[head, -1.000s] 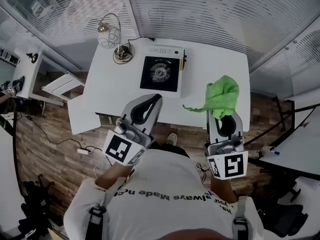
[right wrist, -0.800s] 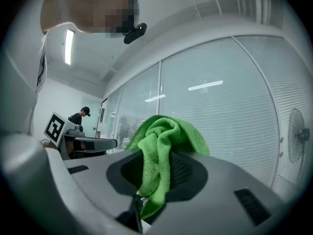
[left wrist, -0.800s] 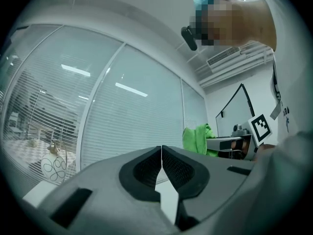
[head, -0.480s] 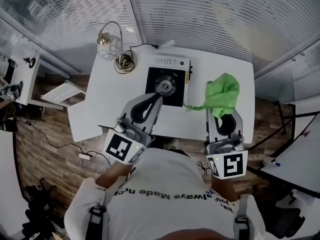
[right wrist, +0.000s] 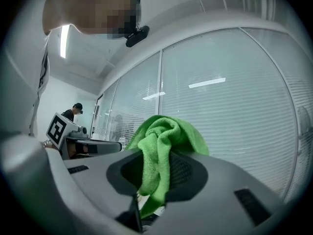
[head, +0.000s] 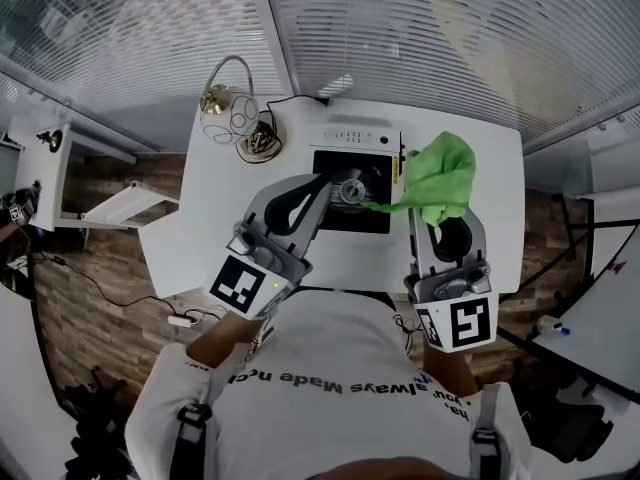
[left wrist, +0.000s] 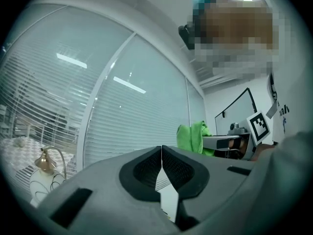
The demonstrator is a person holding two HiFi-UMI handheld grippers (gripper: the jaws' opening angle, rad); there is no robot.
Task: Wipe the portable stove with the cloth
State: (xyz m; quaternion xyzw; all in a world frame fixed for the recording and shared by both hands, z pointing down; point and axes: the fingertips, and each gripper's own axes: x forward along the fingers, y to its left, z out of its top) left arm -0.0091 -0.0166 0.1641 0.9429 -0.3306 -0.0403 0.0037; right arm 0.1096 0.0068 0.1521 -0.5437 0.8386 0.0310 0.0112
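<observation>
White table (head: 230, 208) fills way more of the head view than a second ago; the person has walked up to it, so everything on it now sits close ahead of the fingers instead of well beyond them. Blinds and glass wall are behind it, nothing going on there.

Stove (head: 350, 190) is the big change; it was well clear of both sets of fingertips, and now the left gripper (head: 318, 180) has its tips over the near-left corner of the black top, while the cloth's tail hangs across the right edge.

Left gripper's jaws are pressed together with nothing between them; right gripper (head: 447, 218) is clamped on the cloth (head: 440, 173), which bunches up above and ahead of its fingers with a strip trailing off to their left.

Lamp (head: 228, 103) is off beyond the left fingers, well apart, not in the way.

So I'd say the approach is basically done and wiping hasn't started; the cloth looks held up above the stove, not pressed on it, though I can't tell the height for sure. Next bit should be lowering the right fingers so the wad lands on the black top.
</observation>
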